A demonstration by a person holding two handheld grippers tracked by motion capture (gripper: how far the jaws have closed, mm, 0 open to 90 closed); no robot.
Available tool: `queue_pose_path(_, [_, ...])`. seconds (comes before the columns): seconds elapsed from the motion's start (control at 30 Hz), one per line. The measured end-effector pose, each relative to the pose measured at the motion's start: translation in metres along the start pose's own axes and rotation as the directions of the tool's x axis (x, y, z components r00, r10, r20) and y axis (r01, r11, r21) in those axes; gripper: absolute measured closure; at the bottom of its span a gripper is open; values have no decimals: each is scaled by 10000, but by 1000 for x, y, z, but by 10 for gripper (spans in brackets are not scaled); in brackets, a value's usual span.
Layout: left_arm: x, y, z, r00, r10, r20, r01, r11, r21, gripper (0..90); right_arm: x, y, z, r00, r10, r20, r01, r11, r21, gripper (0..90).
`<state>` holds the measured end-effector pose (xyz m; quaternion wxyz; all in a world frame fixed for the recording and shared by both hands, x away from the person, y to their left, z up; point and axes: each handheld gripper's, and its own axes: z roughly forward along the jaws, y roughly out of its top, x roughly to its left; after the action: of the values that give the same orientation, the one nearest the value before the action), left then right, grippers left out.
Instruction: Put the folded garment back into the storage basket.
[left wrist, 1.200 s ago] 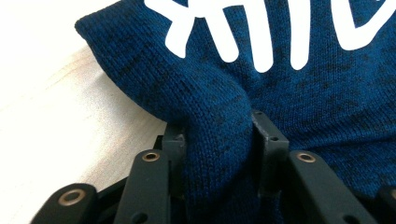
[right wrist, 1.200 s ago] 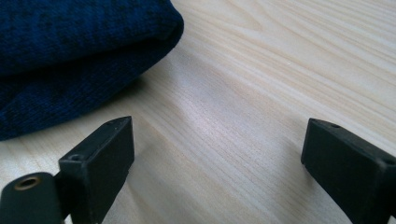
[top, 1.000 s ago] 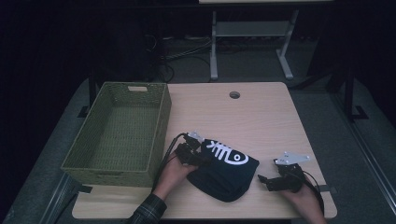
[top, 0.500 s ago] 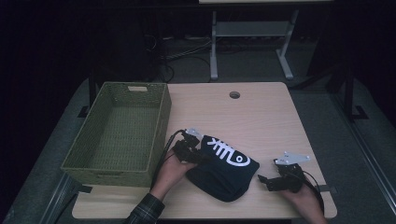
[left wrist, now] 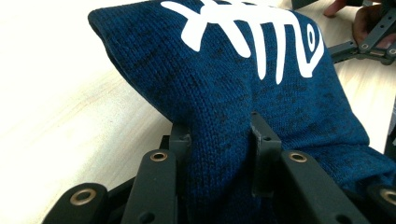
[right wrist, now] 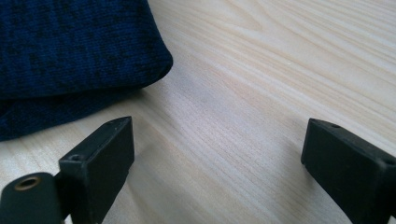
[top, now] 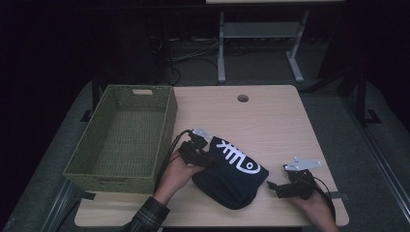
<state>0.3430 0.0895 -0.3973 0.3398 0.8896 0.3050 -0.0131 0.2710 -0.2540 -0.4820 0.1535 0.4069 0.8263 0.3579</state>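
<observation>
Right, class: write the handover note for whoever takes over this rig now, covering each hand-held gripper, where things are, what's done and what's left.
Left hand-held gripper: shut on a fold of the folded navy knit with the white fishbone print, at its basket-side end.
Right hand-held gripper: open, empty, low over the table beside the knit.
Green woven basket: nothing in it, left of the knit.
Done: knit gripped.
Left, probably: move the knit into the basket.

Your left gripper (top: 205,153) has its fingers (left wrist: 264,154) pinched shut on fabric, forearm angled in from below; your right gripper (top: 273,186) sits low, jaws spread wide.
</observation>
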Motion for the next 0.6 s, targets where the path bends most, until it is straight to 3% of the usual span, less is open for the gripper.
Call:
queue_pose_path(0.2, [-2, 10, -6, 9998, 118, 131, -121, 9997, 222, 690, 0, 0, 0, 10000, 35, -7, -35, 10000, 30, 92])
queue_pose_path(0.6, [4, 33, -44, 9993, 110, 361, -120, 9995, 281, 696, 0, 0, 0, 10000, -10, -11, 10, 10000, 7, 92])
